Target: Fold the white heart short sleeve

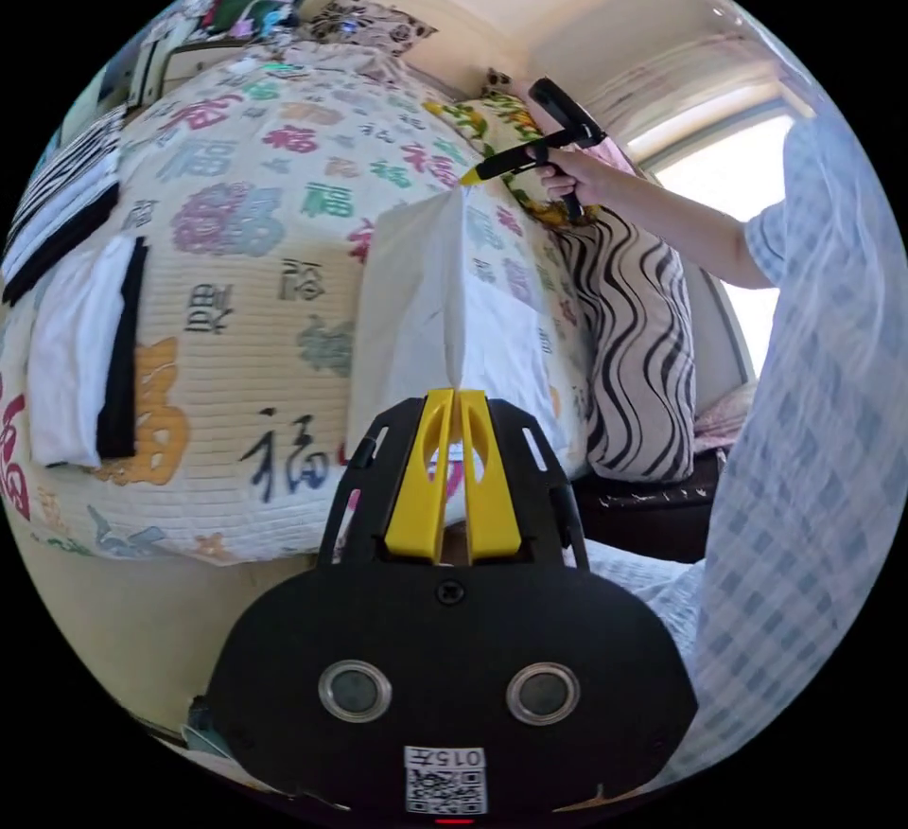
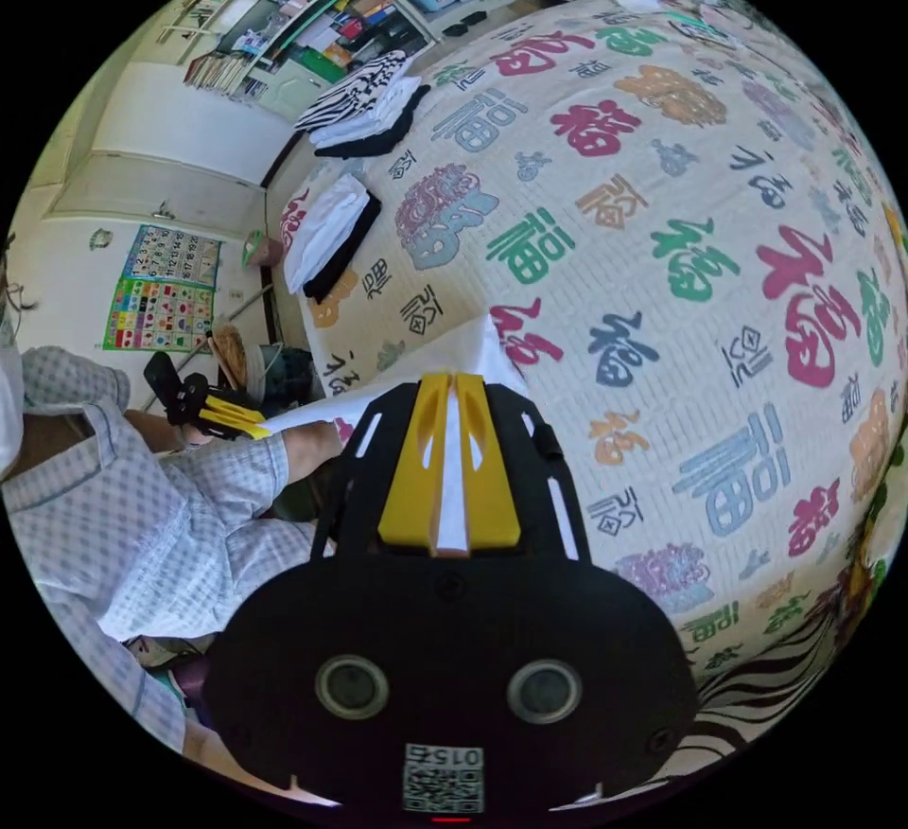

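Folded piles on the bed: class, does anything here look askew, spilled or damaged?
Nothing stands out. Both folded piles lie tidy on the bedspread; the white shirt hangs between the left hand-held gripper and right hand-held gripper.

Left gripper (image 1: 455, 394) with yellow jaws pressed together on a fold of white shirt (image 1: 416, 299). Right gripper (image 2: 452, 381) likewise clamped on the cloth's far edge, held in a hand (image 1: 577, 174) on an outstretched bare forearm (image 1: 681, 228).
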### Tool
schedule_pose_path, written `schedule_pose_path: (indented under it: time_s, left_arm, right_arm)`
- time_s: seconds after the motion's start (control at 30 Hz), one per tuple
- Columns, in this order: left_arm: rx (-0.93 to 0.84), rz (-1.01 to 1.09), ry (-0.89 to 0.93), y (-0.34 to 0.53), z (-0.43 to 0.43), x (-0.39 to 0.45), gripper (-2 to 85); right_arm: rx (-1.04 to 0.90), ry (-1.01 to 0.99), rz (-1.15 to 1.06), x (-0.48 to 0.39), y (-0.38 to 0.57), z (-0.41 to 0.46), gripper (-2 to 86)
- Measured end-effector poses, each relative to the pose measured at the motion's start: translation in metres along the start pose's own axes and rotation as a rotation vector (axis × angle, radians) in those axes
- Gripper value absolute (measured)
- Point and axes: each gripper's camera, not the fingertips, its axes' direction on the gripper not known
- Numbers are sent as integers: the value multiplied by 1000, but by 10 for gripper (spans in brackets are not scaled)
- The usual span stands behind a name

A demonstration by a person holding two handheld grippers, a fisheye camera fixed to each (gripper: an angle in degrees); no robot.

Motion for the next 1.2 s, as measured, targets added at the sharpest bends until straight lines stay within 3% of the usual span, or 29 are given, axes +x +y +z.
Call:
schedule_pose_path:
  time_s: [0.17,0.37,0.6,0.67,0.9,1.07,1.2]
  left_arm:
    - [-105,119,112,23,143,104,-6]
    - [-223,179,145,50,314,169,-3]
    - [-346,242,25,83,446,179,18]
    - [-420,230,17,95,484,168,59]
    - [-424,370,167,103,489,165,77]
    - [-212,515,-70,15,484,103,80]
    - [-173,618,-207,-50,522,57,91]
  right_arm:
    - [0,51,89,33,136,-32,-4]
    - [-6,88,228,82,251,-32,-3]
    - [51,90,263,101,317,-31,14]
    - [109,55,333,107,338,-34,32]
    - [299,83,575,97,410,-68,69]
    - [341,39,636,54,459,-58,72]
    - [377,76,726,43,484,-52,77]
